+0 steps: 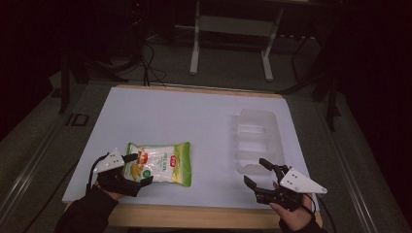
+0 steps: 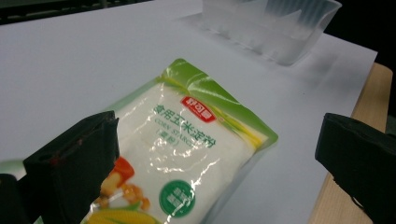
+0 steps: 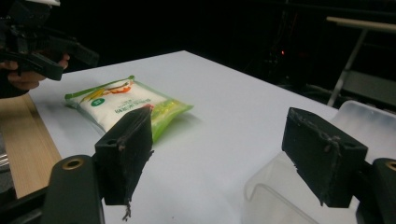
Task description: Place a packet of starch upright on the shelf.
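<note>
One label, legible from left tongs (image 2: 215,158): pouch (image 2: 187,140).

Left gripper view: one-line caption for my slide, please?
Open left tongs straddle a green-and-white plastic corn starch bag lying on the white table, clear plastic tray beyond.

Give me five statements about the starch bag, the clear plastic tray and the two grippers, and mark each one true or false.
1. The bag of corn starch lies flat on the white table top. True.
2. The clear plastic tray stands on top of the bag. False: it stands apart, on the table's other side.
3. The left gripper has its jaws spread, one at each side of the bag's near end. True.
4. The right gripper is shut on the tray's rim. False: its jaws are open at the tray's near end, gripping nothing.
5. The bag sits inside the tray. False: the tray looks empty, and the bag is on the table.
</note>
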Motion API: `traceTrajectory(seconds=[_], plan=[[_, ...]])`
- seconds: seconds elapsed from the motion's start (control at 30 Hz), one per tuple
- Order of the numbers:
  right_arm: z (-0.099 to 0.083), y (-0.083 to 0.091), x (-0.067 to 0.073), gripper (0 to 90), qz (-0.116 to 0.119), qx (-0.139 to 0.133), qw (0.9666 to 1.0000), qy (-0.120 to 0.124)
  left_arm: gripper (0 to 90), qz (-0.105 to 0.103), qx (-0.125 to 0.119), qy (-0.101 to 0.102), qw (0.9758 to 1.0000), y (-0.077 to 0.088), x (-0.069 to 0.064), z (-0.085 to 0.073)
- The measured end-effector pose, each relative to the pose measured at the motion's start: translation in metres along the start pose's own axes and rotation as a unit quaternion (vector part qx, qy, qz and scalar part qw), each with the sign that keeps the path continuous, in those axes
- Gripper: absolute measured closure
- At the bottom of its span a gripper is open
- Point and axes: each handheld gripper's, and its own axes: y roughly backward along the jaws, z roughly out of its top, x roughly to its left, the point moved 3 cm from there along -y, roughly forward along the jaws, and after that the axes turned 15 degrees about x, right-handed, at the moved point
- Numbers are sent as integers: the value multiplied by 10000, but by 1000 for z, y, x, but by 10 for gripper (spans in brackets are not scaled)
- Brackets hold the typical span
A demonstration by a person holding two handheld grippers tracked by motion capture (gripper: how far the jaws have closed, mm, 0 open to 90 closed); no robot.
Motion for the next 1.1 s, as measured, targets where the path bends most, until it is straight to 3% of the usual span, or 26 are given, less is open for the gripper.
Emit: traceTrajectory(seconds=[0.13, 0.17, 0.27, 0.33, 0.43, 0.53, 0.7, 0.93, 1.03, 1.1], plan=[[0, 0, -1, 264, -27, 9, 10000, -8, 1, 18, 77, -85, 9999, 0, 3, 9], [-1, 2, -2, 331, 89, 58, 9999, -19, 1, 28, 85, -135, 9999, 1, 5, 15], [-1, 3, -1, 329, 118, 126, 9998, -16, 1, -2, 147, -213, 9997, 2, 7, 27], [-1, 2, 0, 329, 182, 132, 9997, -25, 1, -2, 147, -213, 9997, 2, 7, 27], [0, 3, 4, 293, 264, 19, 9996, 50, 1, -171, 200, -255, 9993, 1, 10, 41], [0, 4, 4, 293, 336, -64, 9994, -34, 1, -235, 276, -355, 9987, -1, 12, 50], [-1, 2, 4, 290, 194, -71, 9998, -38, 1, -293, 387, -467, 9977, -6, 12, 62], [-2, 0, 6, 289, 362, -158, 9992, -32, 1, -454, 590, -634, 9952, -25, 13, 78], [-1, 0, 7, 269, 410, -223, 9989, -46, 5, -449, 812, -813, 9924, -37, 13, 81], [-2, 0, 7, 270, 395, -224, 9990, -28, 33, -467, 840, -845, 9918, -40, 13, 82]])
